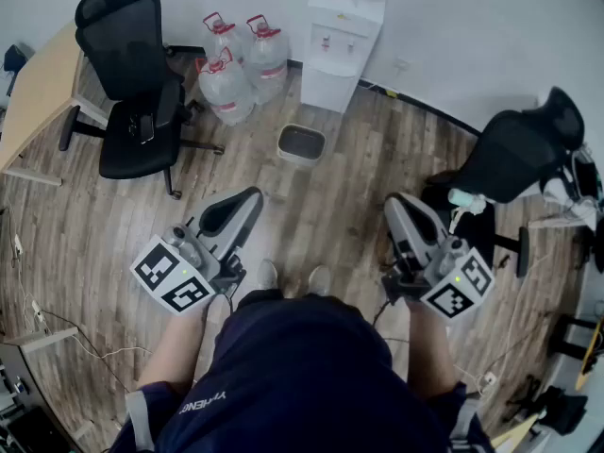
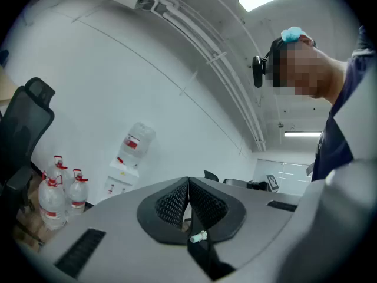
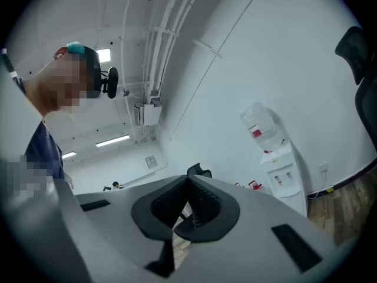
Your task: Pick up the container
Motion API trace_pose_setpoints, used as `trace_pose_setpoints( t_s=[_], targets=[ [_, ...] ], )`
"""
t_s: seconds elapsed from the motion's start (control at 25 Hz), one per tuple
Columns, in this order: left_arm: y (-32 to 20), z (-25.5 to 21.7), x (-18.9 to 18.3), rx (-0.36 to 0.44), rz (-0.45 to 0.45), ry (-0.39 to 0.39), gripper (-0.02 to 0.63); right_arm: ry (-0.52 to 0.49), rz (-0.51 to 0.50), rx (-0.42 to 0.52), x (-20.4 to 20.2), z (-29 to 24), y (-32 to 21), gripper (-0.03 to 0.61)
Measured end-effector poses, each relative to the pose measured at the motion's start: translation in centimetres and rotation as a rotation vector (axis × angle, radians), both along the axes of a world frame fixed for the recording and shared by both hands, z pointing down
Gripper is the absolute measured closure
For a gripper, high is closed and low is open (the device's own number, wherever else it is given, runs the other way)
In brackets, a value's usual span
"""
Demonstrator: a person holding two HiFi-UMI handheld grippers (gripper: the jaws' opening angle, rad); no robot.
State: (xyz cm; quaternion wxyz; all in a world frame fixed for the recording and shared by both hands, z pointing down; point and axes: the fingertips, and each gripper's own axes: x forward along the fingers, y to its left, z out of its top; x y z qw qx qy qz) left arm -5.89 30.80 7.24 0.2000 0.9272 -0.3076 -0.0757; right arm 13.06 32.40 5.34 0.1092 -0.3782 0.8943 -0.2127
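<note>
Left tool lower left, jaws together, empty, right tool lower right likewise, container on floor, upper centre

Noted grey shells with black ribbed pads on left gripper and right gripper. Logged black-and-white square markers on left cube and right cube. Recorded black office chairs, white water dispenser, clear bottles with red caps (labels red likewise), brown plank-patterned floor, pale wood desk, navy shirt.
</note>
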Motion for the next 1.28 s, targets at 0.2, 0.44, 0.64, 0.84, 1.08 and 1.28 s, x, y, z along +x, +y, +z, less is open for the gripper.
trace_pose_setpoints(
  t_s=[0.2,0.44,0.64,0.84,1.08,1.28],
  targets=[
    [0.0,0.1,0.1,-0.002,-0.001,0.000,0.589,0.001,-0.007,-0.001,0.0,0.0,0.0,0.565],
    [0.8,0.8,0.7,-0.016,-0.010,-0.012,0.589,-0.052,-0.002,-0.010,0.9,0.1,0.3,0.563],
    [1.7,1.7,2.1,-0.029,-0.022,-0.026,0.589,-0.064,-0.008,-0.029,2.4,0.8,0.9,0.563],
    [3.3,1.4,4.6,-0.017,-0.042,-0.032,0.589,-0.059,-0.027,-0.020,5.3,1.0,2.6,0.563],
    [4.7,0.9,6.8,-0.004,-0.057,-0.059,0.589,-0.069,-0.027,-0.016,8.7,1.0,3.9,0.563],
    [4.5,0.6,7.8,0.000,-0.075,-0.064,0.589,-0.070,-0.042,-0.013,9.8,1.1,3.8,0.563]
  ],
)
